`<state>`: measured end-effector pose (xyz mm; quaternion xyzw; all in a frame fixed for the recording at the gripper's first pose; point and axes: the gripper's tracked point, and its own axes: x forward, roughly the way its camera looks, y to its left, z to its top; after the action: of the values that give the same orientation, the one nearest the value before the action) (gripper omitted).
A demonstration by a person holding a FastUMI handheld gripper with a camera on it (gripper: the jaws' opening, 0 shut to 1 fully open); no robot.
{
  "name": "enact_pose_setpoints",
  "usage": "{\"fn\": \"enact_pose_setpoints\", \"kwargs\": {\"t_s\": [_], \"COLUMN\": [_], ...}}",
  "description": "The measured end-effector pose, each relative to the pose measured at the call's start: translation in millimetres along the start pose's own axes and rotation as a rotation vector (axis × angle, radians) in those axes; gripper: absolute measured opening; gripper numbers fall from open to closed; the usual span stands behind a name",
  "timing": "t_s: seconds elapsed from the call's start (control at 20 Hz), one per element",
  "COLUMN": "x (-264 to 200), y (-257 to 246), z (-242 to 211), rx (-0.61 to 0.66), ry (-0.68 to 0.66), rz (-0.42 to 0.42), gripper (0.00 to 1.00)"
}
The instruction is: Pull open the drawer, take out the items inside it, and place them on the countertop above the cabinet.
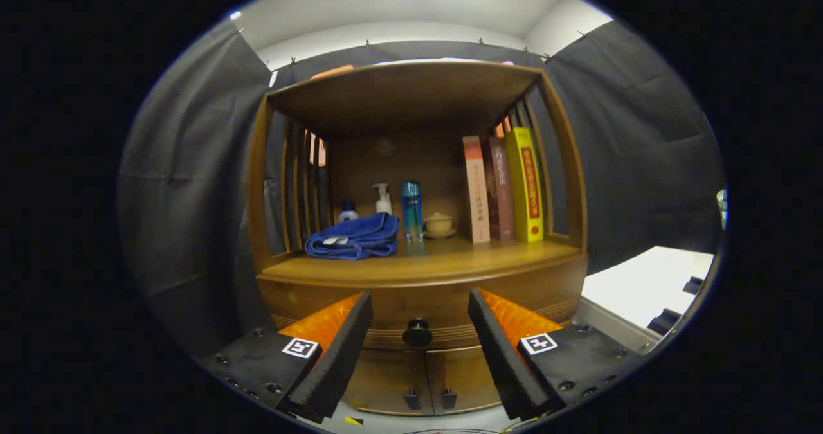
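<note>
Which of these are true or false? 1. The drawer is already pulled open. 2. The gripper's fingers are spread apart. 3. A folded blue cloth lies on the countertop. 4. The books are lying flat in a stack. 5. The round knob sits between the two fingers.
1. False. The drawer looks closed, its front flush with the cabinet.
2. True. The gripper is open and holds nothing.
3. True. The blue cloth lies on the countertop, left of the bottles.
4. False. The books stand upright, side by side.
5. True. The knob shows in the gap between the fingers, untouched.
</note>
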<state>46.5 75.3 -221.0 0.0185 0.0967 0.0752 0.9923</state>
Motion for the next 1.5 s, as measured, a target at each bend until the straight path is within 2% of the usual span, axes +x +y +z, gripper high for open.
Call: {"fn": "enact_pose_setpoints", "kwargs": {"t_s": [0.25,0.55,0.7,0.9,1.1,1.2,1.4,1.5], "x": [31.8,56.1,67.9,77.3,74.2,80.9,86.7,82.1], "y": [13.1,2.5,-3.0,-3.5,-3.2,-3.5,-5.9,-4.6], "z": [-64.5,-107.8,-121.5,-125.9,-133.1,-126.6,-122.6,-120.8], "rx": [-0.062,-0.056,-0.065,-0.087,-0.076,-0.083,-0.071,-0.061], "ry": [0.061,0.147,0.170,0.169,0.187,0.170,0.157,0.155], "rz": [0.025,0.003,-0.008,-0.019,-0.026,-0.014,-0.025,-0.031], "gripper": [0.98,0.98,0.94,0.85,0.54,0.53,0.42,0.42]}}
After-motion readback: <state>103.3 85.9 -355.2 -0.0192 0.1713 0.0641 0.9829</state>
